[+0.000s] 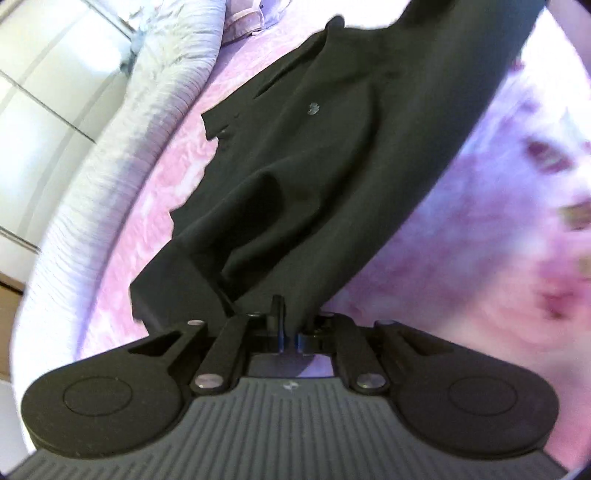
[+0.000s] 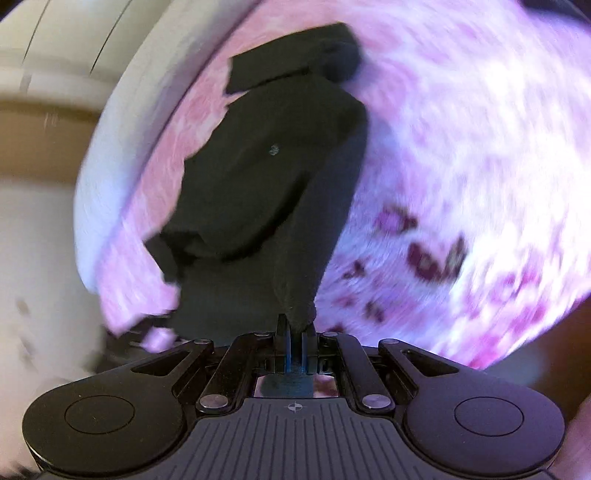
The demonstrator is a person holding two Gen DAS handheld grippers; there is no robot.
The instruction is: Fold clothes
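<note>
Both jaws are pinched shut on the black shirt (image 1: 314,155) — the left gripper (image 1: 290,328) and right gripper (image 2: 295,332) each hold a near edge, the rest trailing far across the pink bedspread (image 1: 480,258). Keep the tension even, level the hands — lay the fold without bunching.

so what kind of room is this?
Likely a bedroom: the black shirt lies on a pink floral bedspread, with a pillow at the far end and a pale ribbed quilt along the edge.
</note>
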